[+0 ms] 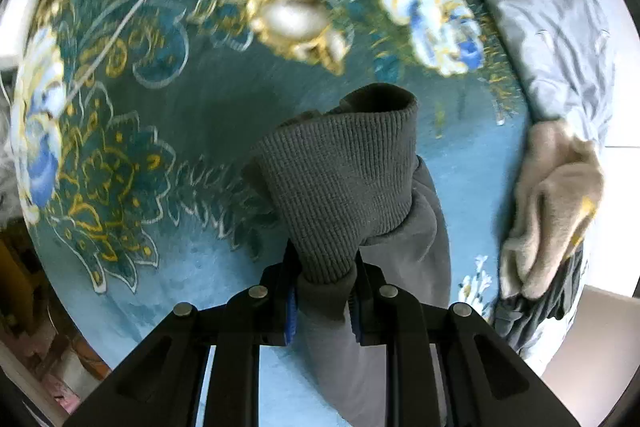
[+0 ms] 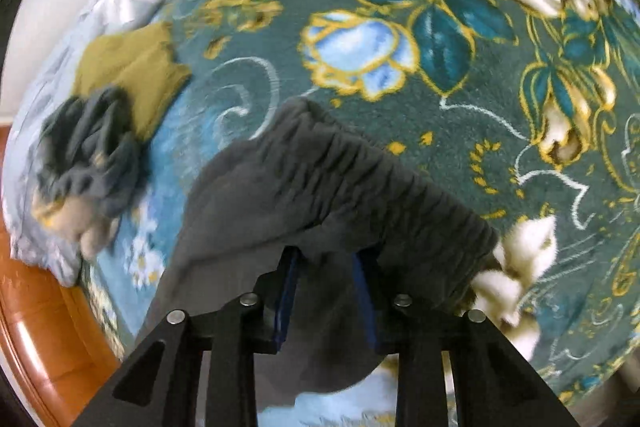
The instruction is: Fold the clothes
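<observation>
grey garment (image 1: 340, 187): cloth, ribbed knit cuff, smoother matt fleece below; gathered elastic band in right view. blanket (image 1: 168, 115): plush, matt, floral print. left gripper (image 1: 324, 303): matt black plastic, metal pins. floor (image 2: 36, 323): glossy orange wood. beige cloth (image 1: 552, 207): fuzzy.

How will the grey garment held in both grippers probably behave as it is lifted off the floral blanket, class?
Probably floppy: the grey garment sags below the left gripper and bunches over the right gripper. The ribbed cuff stands up, so it seems a little stiffer. The soft knit likely grips the pads rather than slipping.
</observation>
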